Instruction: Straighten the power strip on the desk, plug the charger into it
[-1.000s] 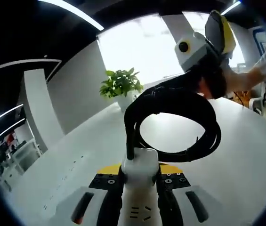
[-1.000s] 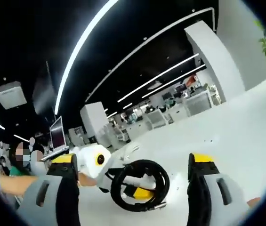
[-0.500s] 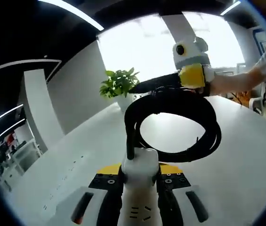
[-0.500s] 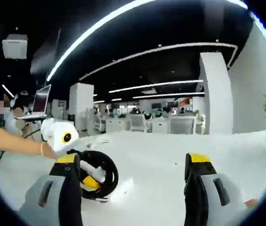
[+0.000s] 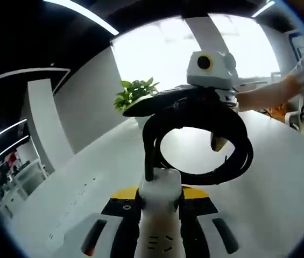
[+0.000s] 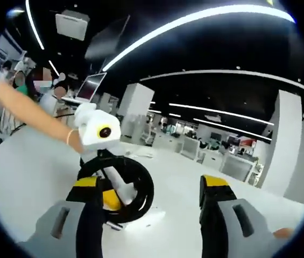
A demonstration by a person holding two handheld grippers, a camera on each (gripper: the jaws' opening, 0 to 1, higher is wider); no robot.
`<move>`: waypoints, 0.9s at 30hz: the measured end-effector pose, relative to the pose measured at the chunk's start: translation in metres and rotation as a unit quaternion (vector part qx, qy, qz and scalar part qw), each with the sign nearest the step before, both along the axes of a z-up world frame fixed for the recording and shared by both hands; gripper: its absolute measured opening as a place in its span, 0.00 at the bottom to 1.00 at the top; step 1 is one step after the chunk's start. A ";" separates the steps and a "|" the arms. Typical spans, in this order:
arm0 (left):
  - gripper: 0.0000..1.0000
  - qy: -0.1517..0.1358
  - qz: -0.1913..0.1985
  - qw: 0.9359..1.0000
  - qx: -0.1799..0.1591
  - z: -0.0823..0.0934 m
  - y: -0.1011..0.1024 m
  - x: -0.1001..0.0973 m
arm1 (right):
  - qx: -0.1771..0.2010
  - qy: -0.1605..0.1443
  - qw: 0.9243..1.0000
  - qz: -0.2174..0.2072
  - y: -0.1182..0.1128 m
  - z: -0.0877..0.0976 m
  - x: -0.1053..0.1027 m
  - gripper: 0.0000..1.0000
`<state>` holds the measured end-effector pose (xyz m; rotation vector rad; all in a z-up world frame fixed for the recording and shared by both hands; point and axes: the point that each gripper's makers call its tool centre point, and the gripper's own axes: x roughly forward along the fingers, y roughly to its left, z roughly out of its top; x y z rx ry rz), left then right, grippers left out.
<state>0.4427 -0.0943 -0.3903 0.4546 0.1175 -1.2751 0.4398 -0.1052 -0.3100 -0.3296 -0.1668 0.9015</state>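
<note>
gripping white plastic power strip [image 5: 160, 215], black cord [image 5: 200, 137] looped round.

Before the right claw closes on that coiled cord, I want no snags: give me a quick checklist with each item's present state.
1. Left claw holding the power strip: ok, the jaws clamp its white body.
2. Cord uncoiled: not ok, it stands in a loop above the strip.
3. Right claw open: ok, its jaws stand wide apart with nothing between them.
4. Right claw at the cord: ok; in the left gripper view it reaches the top of the loop.
5. Charger located: cannot tell.
6. Plant out of the way: ok, it stands behind the loop.
</note>
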 end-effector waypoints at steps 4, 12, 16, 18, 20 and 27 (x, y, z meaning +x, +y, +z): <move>0.26 0.000 0.001 1.000 -0.001 0.000 0.000 0.000 | -0.010 0.011 0.999 0.039 0.019 -0.008 0.004 0.57; 0.26 -0.001 0.001 1.000 0.000 -0.001 0.000 0.001 | -0.022 0.040 0.995 0.093 0.032 -0.014 0.007 0.56; 0.27 0.000 0.001 1.000 -0.002 -0.001 0.000 0.002 | -0.076 0.054 0.990 0.109 0.033 -0.023 0.007 0.56; 0.27 0.004 0.001 1.000 -0.004 -0.001 -0.001 0.001 | -0.086 0.055 0.988 0.113 0.034 -0.023 0.006 0.54; 0.27 0.008 0.003 1.000 -0.005 -0.002 -0.001 0.001 | -0.089 0.052 0.988 0.117 0.036 -0.022 0.005 0.54; 0.60 0.026 0.013 0.999 -0.029 0.001 0.004 0.001 | -0.084 0.052 0.987 0.123 0.041 -0.020 0.003 0.53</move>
